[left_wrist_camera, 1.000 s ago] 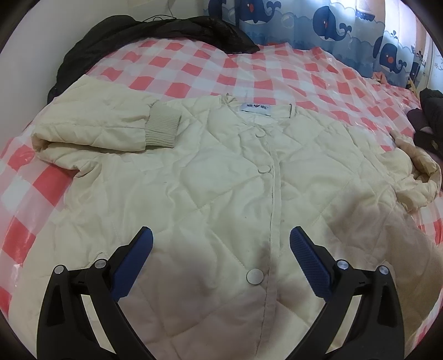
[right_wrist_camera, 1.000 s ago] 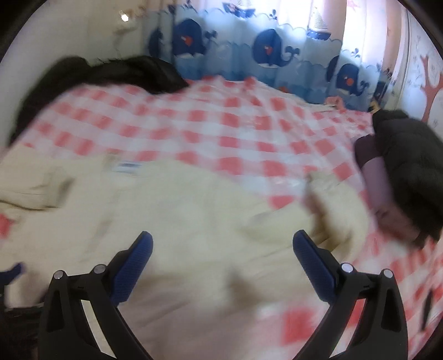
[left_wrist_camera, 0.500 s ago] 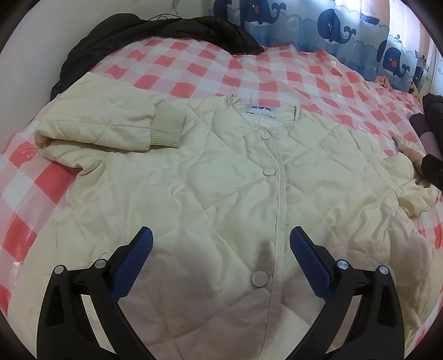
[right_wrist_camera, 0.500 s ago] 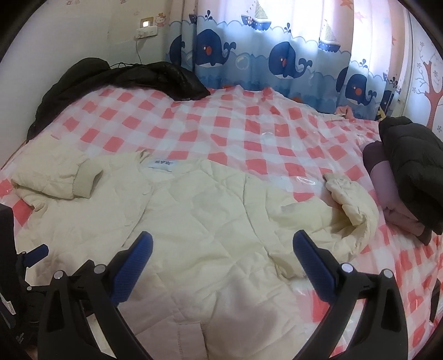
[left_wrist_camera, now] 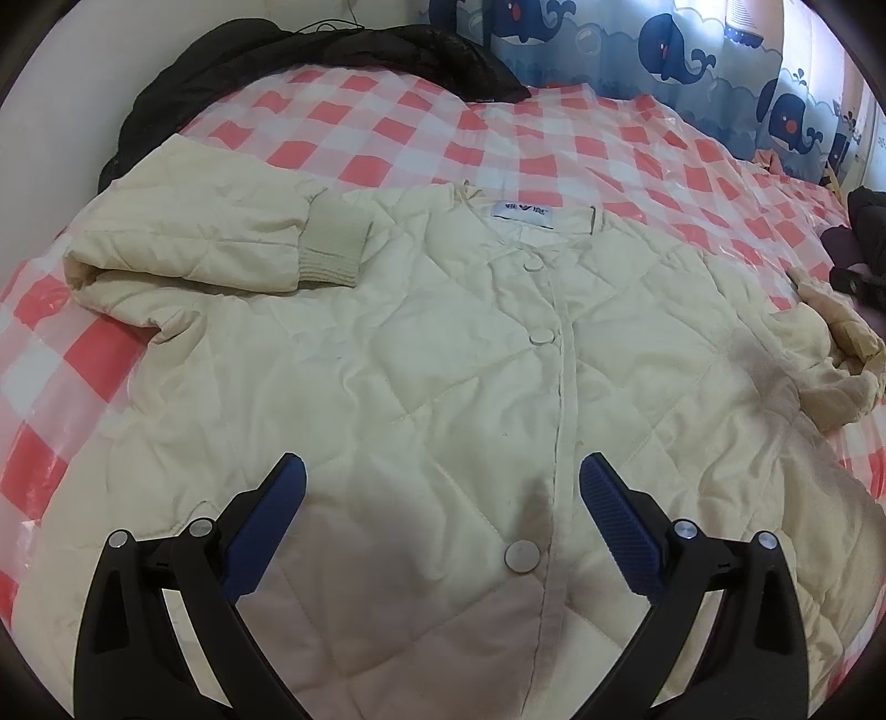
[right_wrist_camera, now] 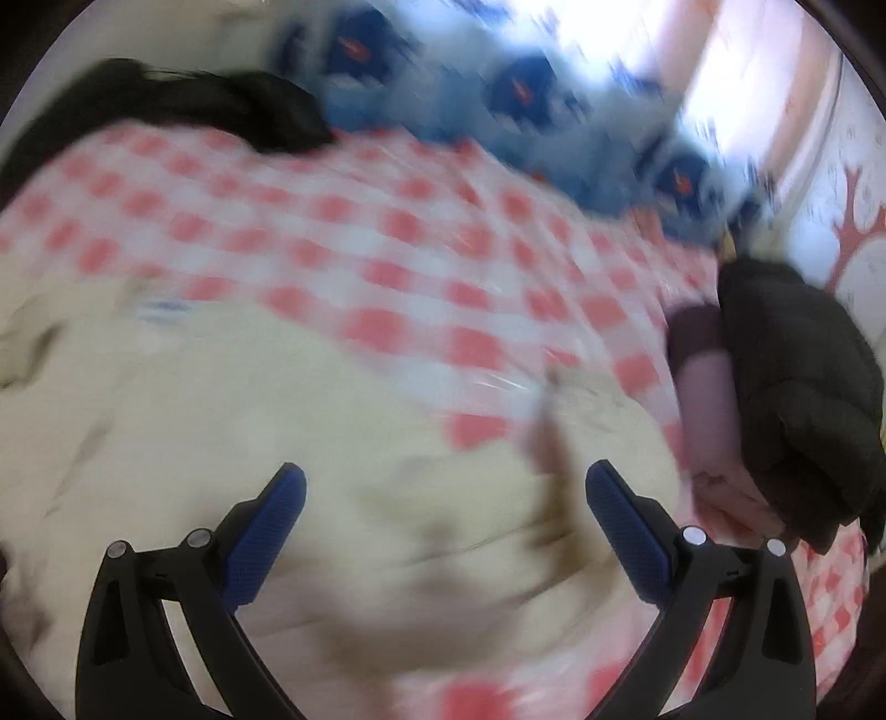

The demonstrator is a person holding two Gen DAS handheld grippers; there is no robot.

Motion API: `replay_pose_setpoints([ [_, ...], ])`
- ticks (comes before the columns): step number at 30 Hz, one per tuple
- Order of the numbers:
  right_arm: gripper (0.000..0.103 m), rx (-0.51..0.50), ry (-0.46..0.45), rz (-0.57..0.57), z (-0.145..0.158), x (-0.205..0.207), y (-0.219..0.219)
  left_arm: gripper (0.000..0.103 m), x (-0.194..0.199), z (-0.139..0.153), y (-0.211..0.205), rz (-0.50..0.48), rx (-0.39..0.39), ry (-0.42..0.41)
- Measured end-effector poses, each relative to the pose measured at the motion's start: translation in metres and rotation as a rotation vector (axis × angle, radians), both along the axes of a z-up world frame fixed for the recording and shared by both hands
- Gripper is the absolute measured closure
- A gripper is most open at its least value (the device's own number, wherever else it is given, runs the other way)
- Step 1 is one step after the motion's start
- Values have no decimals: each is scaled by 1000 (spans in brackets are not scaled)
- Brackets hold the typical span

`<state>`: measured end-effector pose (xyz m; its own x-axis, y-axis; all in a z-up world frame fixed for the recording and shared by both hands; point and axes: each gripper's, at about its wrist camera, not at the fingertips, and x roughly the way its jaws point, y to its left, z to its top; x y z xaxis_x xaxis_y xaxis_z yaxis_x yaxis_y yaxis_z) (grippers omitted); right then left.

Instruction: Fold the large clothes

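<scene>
A home bedroom. A bed [left_wrist_camera: 421, 127] covered in red-and-white checked cloth fills the view; whale-print curtains [left_wrist_camera: 670, 44] hang behind it, a tree decal [right_wrist_camera: 853, 232] marks the wall, and dark garments [left_wrist_camera: 310, 50] and folded clothes [right_wrist_camera: 797, 399] lie along the bed's edges.

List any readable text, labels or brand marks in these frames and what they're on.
Neck label of the cream jacket: blue printed marks, too small and blurred to read.
Whale curtain: pictures only, no words.
Right wrist view: motion-blurred, nothing legible.
No other text is visible.
</scene>
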<state>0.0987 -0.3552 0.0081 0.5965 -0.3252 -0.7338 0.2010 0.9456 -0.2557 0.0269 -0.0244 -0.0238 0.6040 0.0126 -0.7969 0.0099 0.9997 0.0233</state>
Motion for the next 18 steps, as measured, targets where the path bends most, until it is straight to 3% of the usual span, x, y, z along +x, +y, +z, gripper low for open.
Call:
replay_pose_setpoints([
  [4,5,48,165,-117,-16,54,-81,8,2,-4,-4,-7,15,12],
  [6,6,64,238,-125,-29,67,-98,8,2,-7,-5,-10,22,18],
  [10,6,-15,349,-168,-61,84,-125,8,5,-10,-6,-11,27,31],
  [11,8,-9,365,-173,-68,84,-131,8,5,-11,-6,-11,27,32],
  [12,25,6,365,-182,-72,82,-138,8,5,-11,-6,-11,28,34],
  [13,55,79,345,-221,-73,76,-154,8,5,-12,-6,-11,26,36],
  [14,61,202,278,-264,-67,63,-172,8,5,-12,-5,-10,24,37],
  [16,70,344,127,-326,-55,26,-198,8,4,-11,-5,-9,19,35],
  [18,70,502,-58,-385,-47,-34,-217,8,4,-11,-5,-7,11,32],
])
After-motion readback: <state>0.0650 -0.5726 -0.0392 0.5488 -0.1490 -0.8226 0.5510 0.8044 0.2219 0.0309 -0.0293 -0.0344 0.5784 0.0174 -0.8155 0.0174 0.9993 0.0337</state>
